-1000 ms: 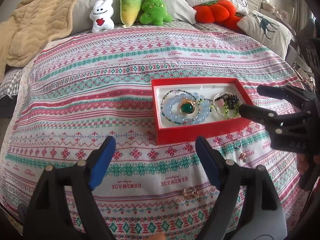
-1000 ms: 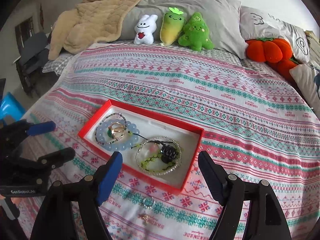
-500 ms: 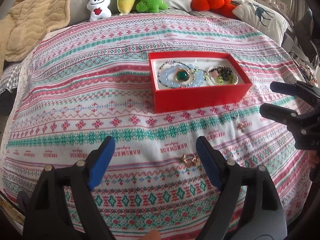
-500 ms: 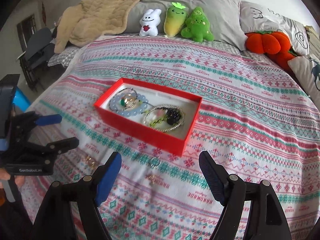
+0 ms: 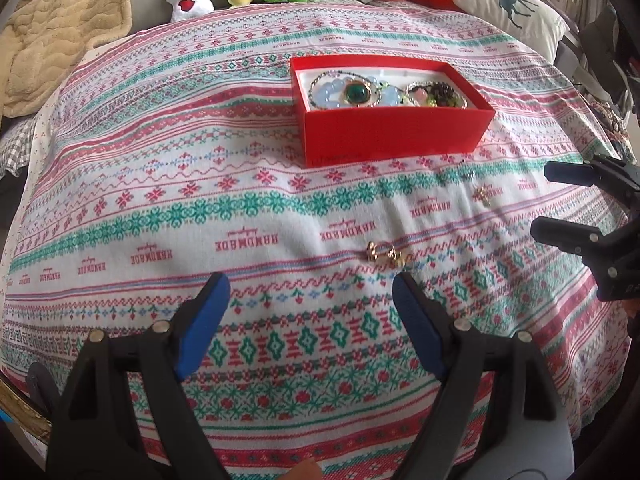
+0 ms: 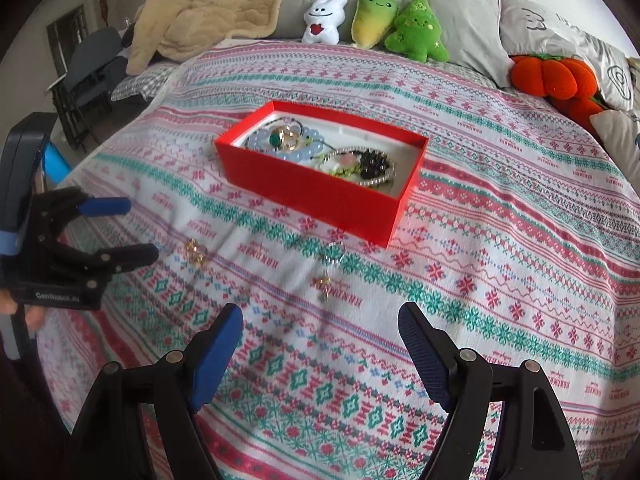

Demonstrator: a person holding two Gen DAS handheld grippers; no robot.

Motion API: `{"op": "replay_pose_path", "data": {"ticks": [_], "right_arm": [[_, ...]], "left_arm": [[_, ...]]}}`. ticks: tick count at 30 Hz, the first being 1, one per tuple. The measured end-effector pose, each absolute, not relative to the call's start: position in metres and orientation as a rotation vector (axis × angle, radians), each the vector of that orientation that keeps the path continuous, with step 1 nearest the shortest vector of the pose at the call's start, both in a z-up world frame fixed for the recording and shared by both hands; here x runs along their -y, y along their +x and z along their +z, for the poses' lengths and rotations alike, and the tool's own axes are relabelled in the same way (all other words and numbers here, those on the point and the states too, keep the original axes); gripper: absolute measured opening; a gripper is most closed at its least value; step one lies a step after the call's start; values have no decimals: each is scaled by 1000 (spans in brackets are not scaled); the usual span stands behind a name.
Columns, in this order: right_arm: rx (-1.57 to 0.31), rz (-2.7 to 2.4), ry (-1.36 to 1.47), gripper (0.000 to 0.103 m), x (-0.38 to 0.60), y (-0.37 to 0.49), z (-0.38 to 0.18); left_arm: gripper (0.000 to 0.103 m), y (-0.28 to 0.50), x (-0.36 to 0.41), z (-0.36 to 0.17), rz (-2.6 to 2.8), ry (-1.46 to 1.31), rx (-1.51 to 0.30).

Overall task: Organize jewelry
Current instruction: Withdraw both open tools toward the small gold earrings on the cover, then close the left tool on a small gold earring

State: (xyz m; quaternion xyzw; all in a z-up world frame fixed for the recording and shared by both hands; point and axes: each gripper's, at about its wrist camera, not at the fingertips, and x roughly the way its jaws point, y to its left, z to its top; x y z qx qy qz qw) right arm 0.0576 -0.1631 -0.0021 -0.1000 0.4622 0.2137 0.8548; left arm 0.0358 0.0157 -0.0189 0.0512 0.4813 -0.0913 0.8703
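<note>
A red jewelry box (image 5: 396, 146) (image 6: 316, 196) stands on the patterned bedspread and holds bead bracelets and a green-stone piece (image 5: 357, 94). Loose on the spread in front of it lie a gold piece (image 5: 386, 254) (image 6: 196, 251), a small gold charm (image 5: 484, 196) (image 6: 323, 283) and a silver ring (image 6: 334, 251). My left gripper (image 5: 308, 312) is open and empty, just short of the gold piece; it also shows in the right wrist view (image 6: 132, 228). My right gripper (image 6: 320, 340) is open and empty, near the charm; it also shows in the left wrist view (image 5: 546, 200).
Plush toys (image 6: 374, 20), an orange pumpkin plush (image 6: 554, 76), pillows and a beige blanket (image 6: 208, 4) line the head of the bed. A dark chair (image 6: 92, 76) stands beyond the left bed edge.
Both grippers have pulled back from the box toward the near edge of the bed and lowered. The box now sits farther off and the loose pieces lie close in front of the fingers.
</note>
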Motion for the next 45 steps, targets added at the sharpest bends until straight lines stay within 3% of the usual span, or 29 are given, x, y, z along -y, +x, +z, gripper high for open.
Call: {"op": "replay_pose_path", "data": {"ticks": [20, 23, 27, 35, 37, 45], "right_arm": [[-1044, 471, -282, 81, 162, 46, -38], [-1046, 472, -275, 81, 164, 47, -39], [-1058, 471, -259, 81, 167, 47, -41], [-1063, 475, -253, 81, 170, 49, -43], [-1065, 474, -252, 82, 171, 49, -43], [-1067, 467, -246, 83, 175, 48, -42]], "left_arm": [[81, 26, -6, -38, -284, 180, -1028], [73, 31, -4, -39, -297, 190, -1020], [52, 36, 9, -40, -342, 255, -995], [31, 47, 26, -42, -411, 314, -981], [22, 49, 29, -43, -419, 320, -980], [6, 46, 35, -42, -436, 339, -972]]}}
